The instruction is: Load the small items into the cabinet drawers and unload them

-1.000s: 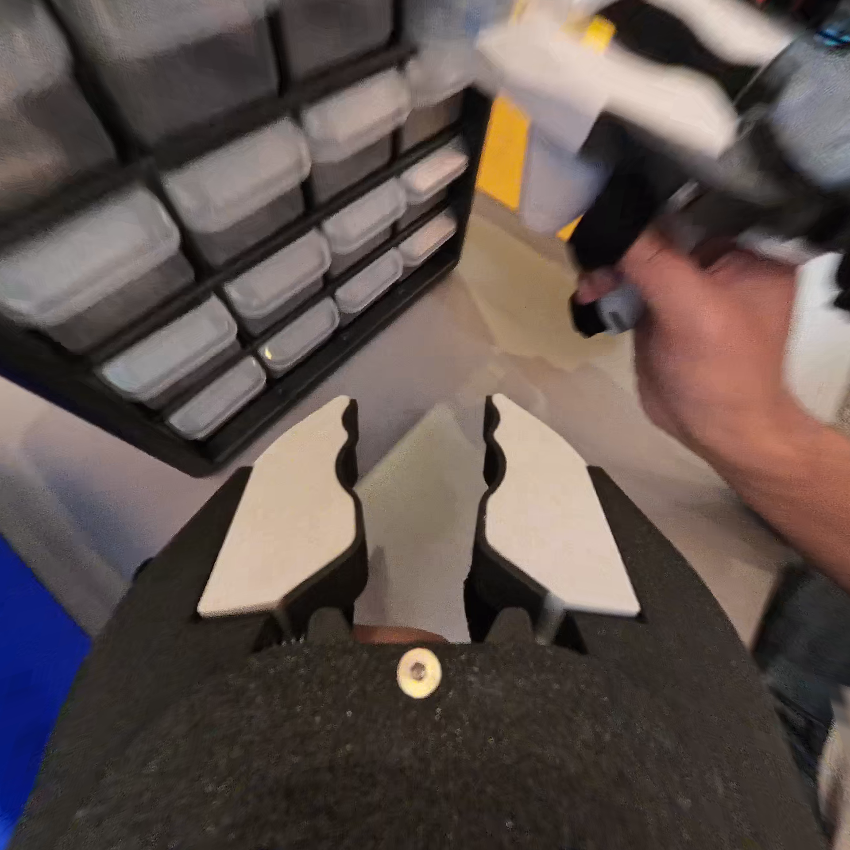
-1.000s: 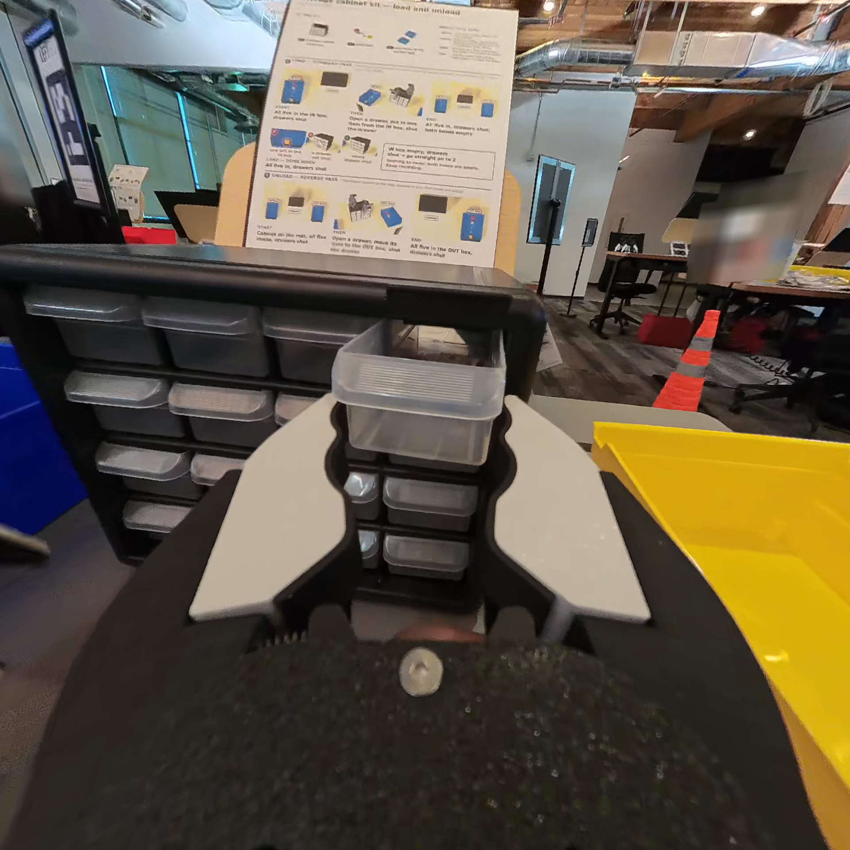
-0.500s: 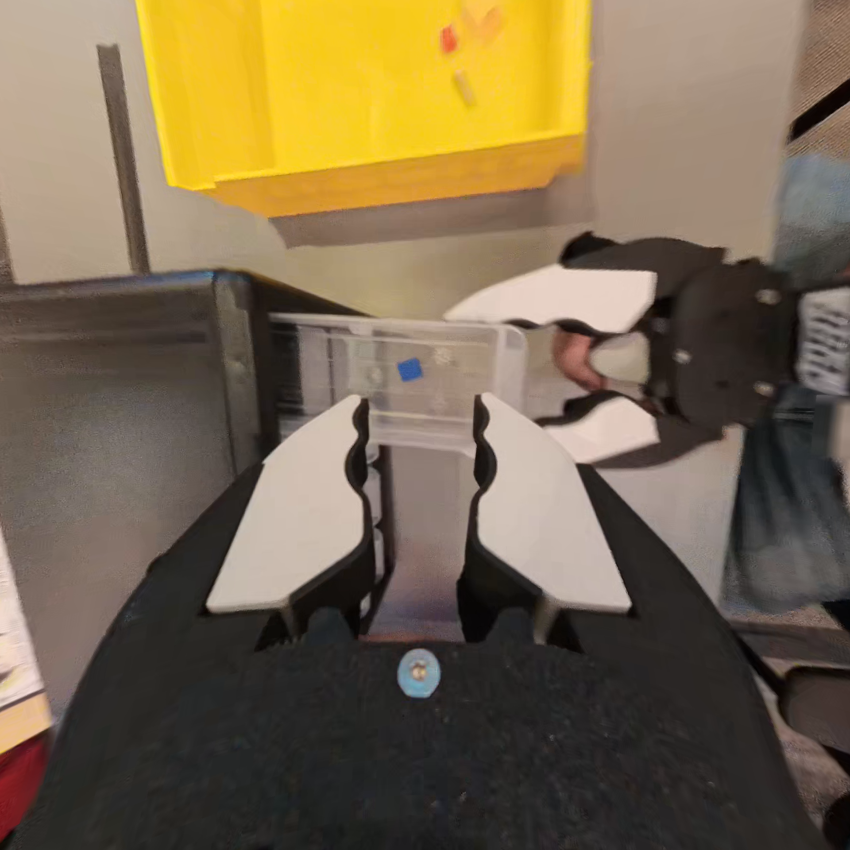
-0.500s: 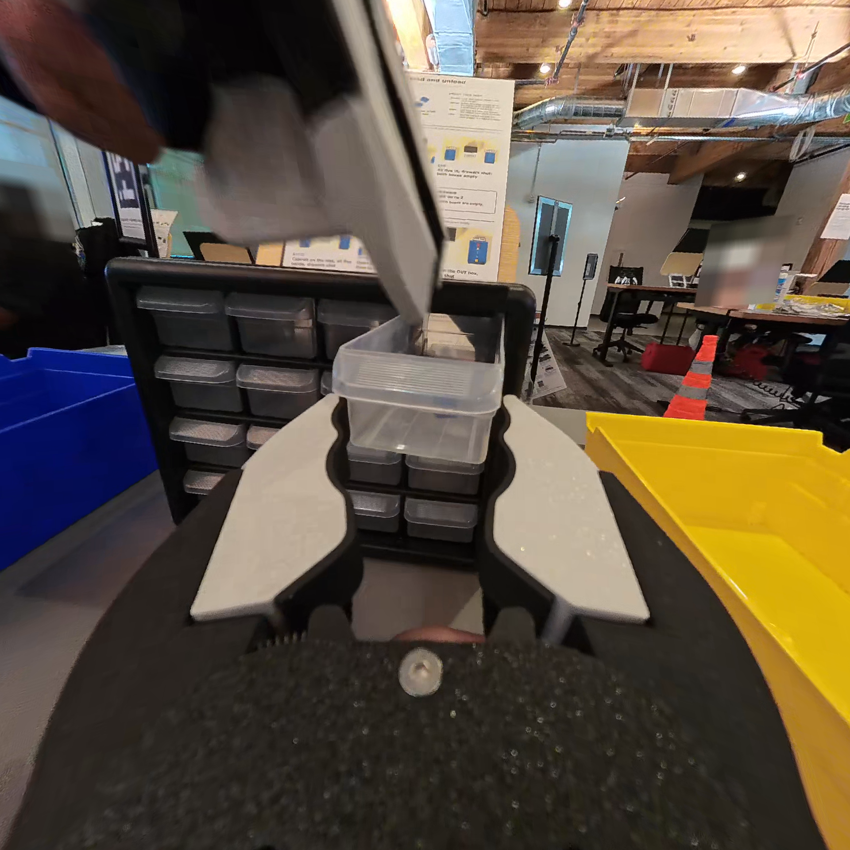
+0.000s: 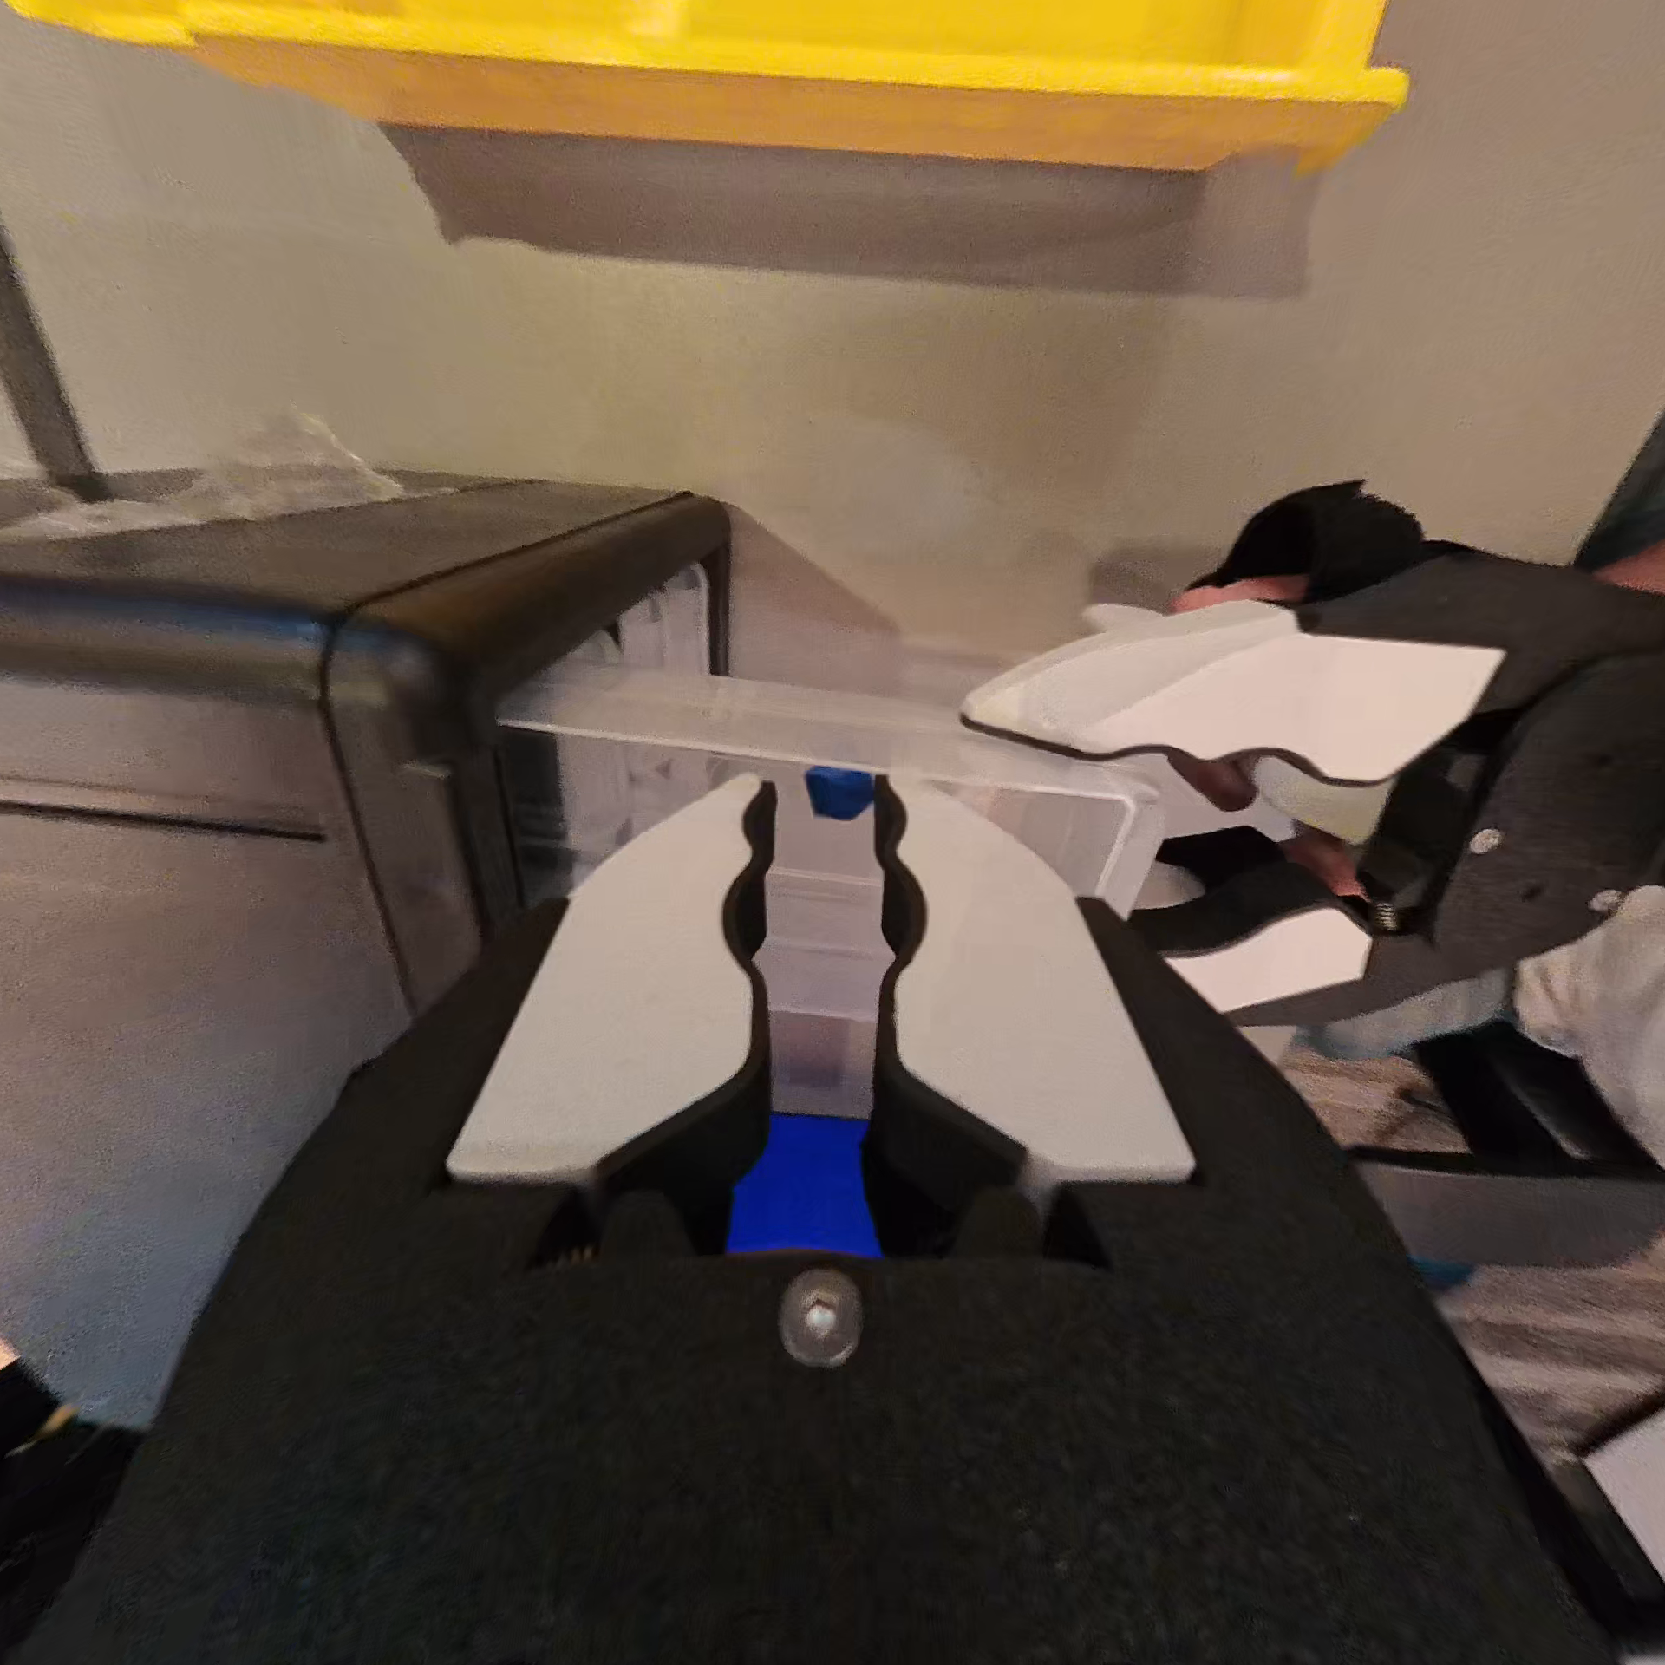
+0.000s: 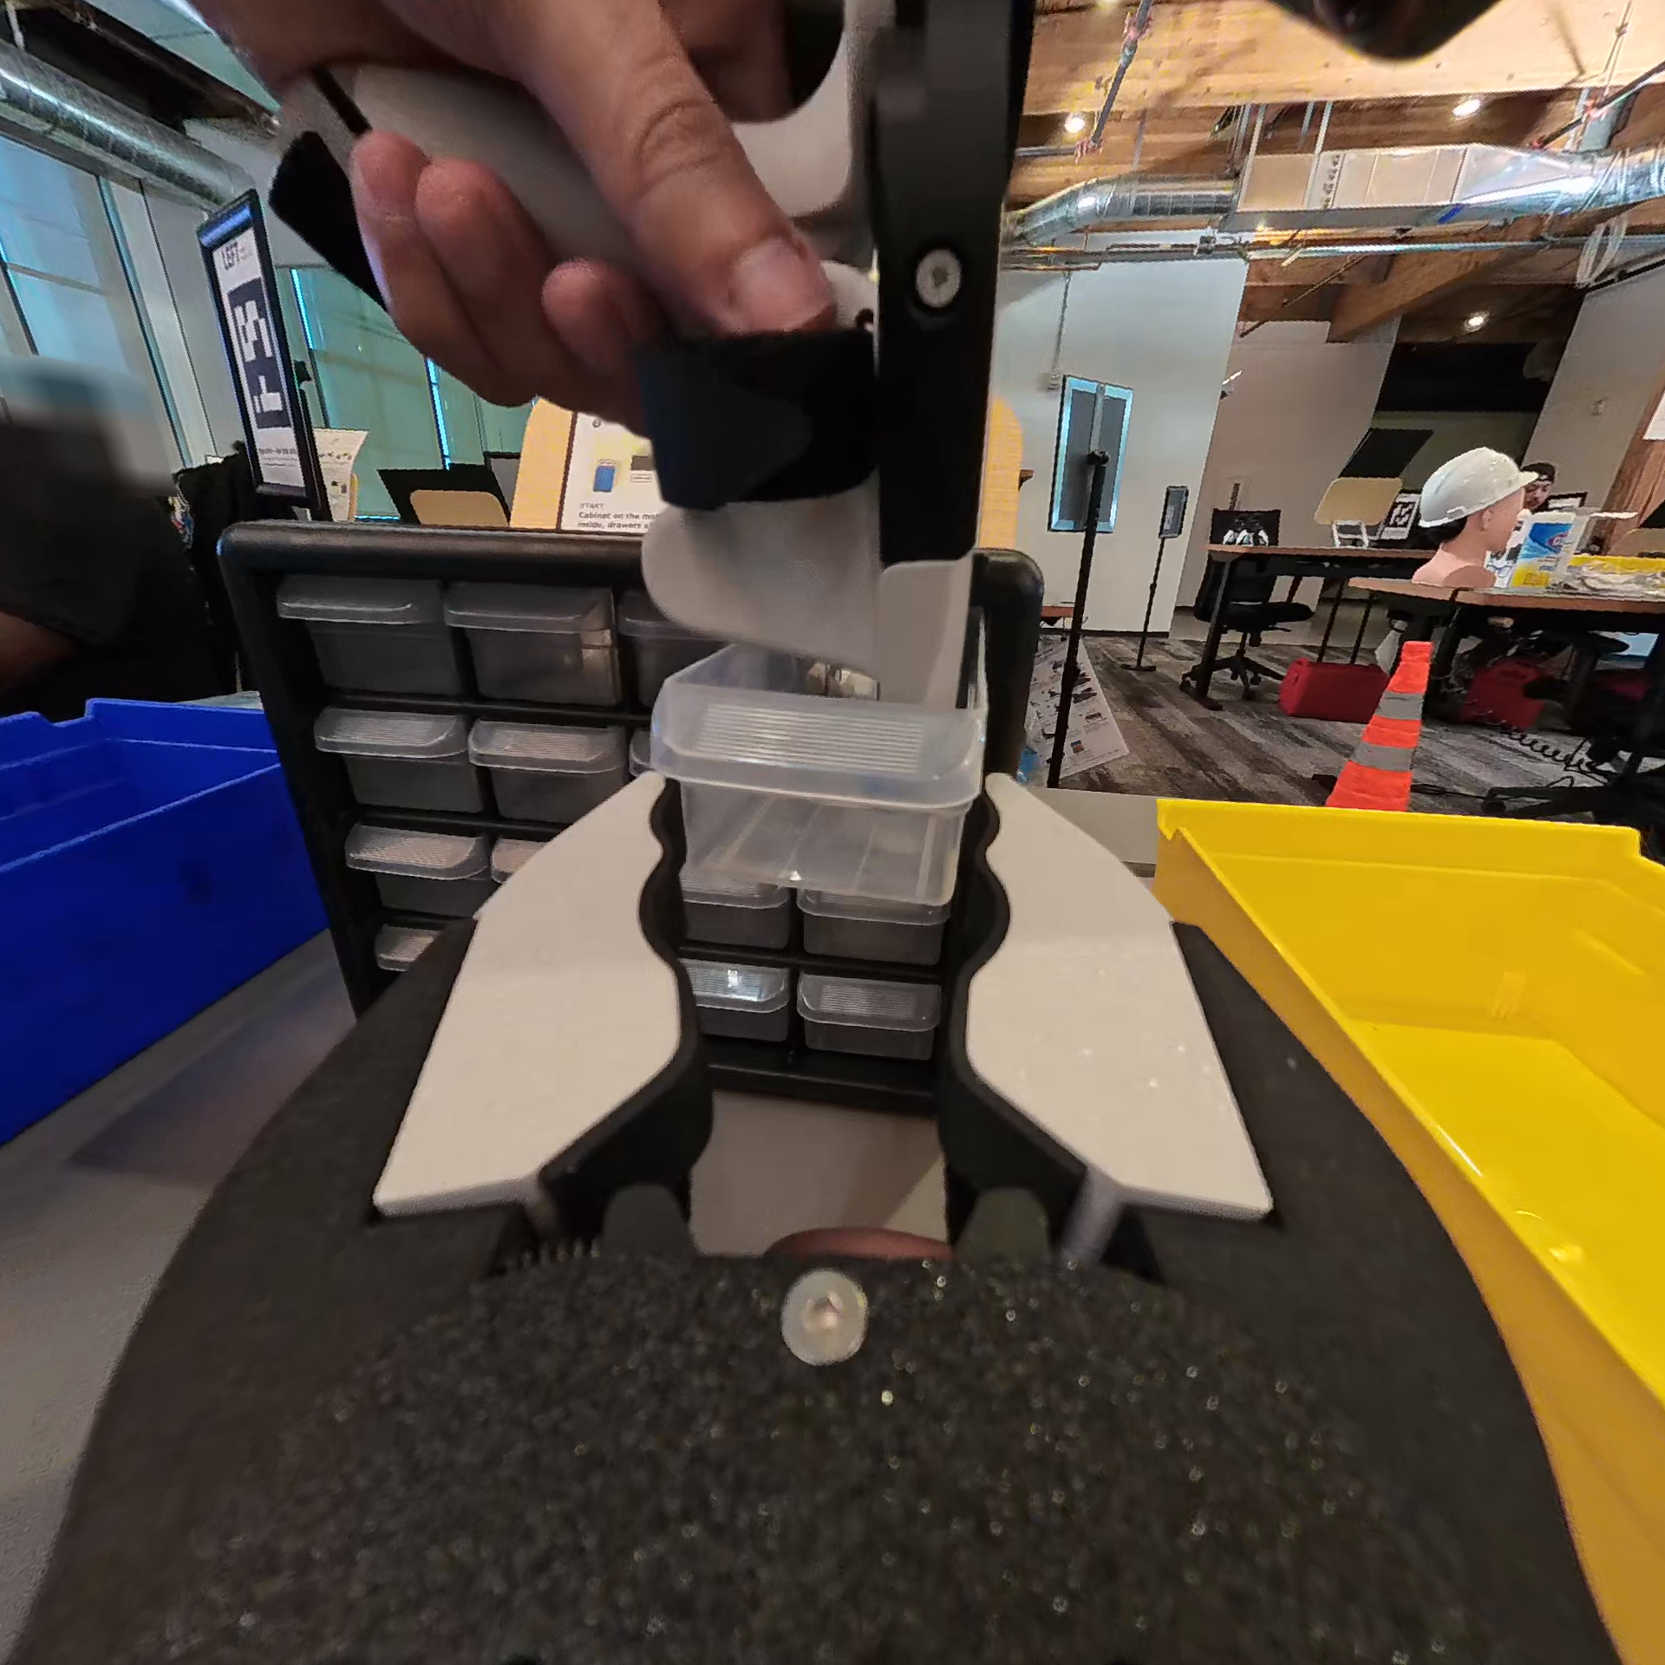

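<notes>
Down comes the left gripper (image 5: 818,793) over the pulled-out drawer (image 6: 815,775), tips lower than half a second ago and narrowed around the blue item (image 5: 838,795). The fingers are nearly together, a slim gap left; I cannot tell whether they pinch the piece yet. The right gripper (image 6: 824,811) holds wide apart, straddling the drawer's front lip, contact unclear. That clear drawer sticks out of the top row at the right end of the black cabinet (image 6: 297,577), long axis running straight out from the cabinet face toward the right gripper. This looks like the unload step: next, I'd say, close fully on the blue item, lift clear of the walls, and carry to the yellow bin (image 6: 1442,946) by the cabinet's right side; blue bin (image 6: 135,865) sits left.
</notes>
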A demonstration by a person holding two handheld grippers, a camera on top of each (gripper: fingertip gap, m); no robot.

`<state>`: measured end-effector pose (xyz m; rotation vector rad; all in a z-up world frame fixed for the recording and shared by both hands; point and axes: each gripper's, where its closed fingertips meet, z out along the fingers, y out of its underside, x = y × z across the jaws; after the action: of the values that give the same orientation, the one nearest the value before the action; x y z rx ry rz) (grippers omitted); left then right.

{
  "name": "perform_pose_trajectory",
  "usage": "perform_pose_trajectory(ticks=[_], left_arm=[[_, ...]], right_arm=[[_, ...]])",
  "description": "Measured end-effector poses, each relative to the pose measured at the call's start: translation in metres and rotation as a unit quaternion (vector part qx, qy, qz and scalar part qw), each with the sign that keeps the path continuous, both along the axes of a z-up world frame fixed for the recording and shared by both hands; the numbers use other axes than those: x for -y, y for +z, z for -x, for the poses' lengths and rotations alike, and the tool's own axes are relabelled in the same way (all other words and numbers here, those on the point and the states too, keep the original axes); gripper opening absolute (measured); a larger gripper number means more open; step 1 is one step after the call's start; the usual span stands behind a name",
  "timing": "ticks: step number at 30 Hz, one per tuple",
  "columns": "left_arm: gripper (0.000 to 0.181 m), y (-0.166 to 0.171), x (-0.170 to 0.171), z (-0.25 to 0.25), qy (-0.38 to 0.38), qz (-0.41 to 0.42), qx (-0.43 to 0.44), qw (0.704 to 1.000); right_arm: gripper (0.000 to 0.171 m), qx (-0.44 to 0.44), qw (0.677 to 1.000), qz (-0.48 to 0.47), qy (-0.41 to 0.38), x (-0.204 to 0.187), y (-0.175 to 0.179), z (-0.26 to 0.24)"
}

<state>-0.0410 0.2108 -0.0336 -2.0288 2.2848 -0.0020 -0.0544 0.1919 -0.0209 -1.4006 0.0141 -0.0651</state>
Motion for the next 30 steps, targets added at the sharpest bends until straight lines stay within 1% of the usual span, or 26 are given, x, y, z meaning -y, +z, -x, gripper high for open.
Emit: perform_pose_trajectory(ticks=[1, 2, 3, 4, 14, 21, 27, 30], left_arm=[[0.021, -0.002, 0.002, 0.002, 0.006, 0.012, -0.01, 1.0], [0.02, -0.005, 0.001, 0.005, 0.01, 0.016, -0.022, 1.0], [0.012, -0.005, -0.002, 0.004, 0.01, 0.007, -0.022, 1.0], [0.01, -0.005, -0.002, 0.003, 0.007, 0.006, -0.017, 1.0], [0.01, -0.004, -0.002, 0.004, -0.009, 0.001, -0.014, 1.0], [0.01, 0.026, -0.007, 0.005, -0.023, 0.023, 0.039, 0.999], [0.01, 0.037, -0.004, 0.004, -0.02, 0.068, 0.076, 0.995], [0.01, 0.047, -0.002, 0.006, -0.005, 0.093, 0.134, 0.987]], right_arm=[[0.059, 0.001, 1.0, 0.002, 0.0, 0.0, 0.0, 0.0], [0.059, 0.004, 1.0, 0.006, 0.002, 0.0, -0.001, 0.0], [0.059, 0.007, 1.0, 0.004, 0.001, 0.0, -0.001, 0.001], [0.059, 0.005, 1.0, 0.003, 0.001, 0.001, 0.0, 0.001], [0.059, 0.003, 1.0, 0.001, 0.002, 0.001, -0.001, 0.001], [0.059, 0.003, 1.0, -0.002, 0.003, 0.002, -0.002, 0.001], [0.058, -0.001, 1.0, -0.002, 0.01, 0.002, -0.003, 0.0], [0.058, -0.001, 1.0, 0.0, 0.01, 0.001, -0.002, 0.0]])
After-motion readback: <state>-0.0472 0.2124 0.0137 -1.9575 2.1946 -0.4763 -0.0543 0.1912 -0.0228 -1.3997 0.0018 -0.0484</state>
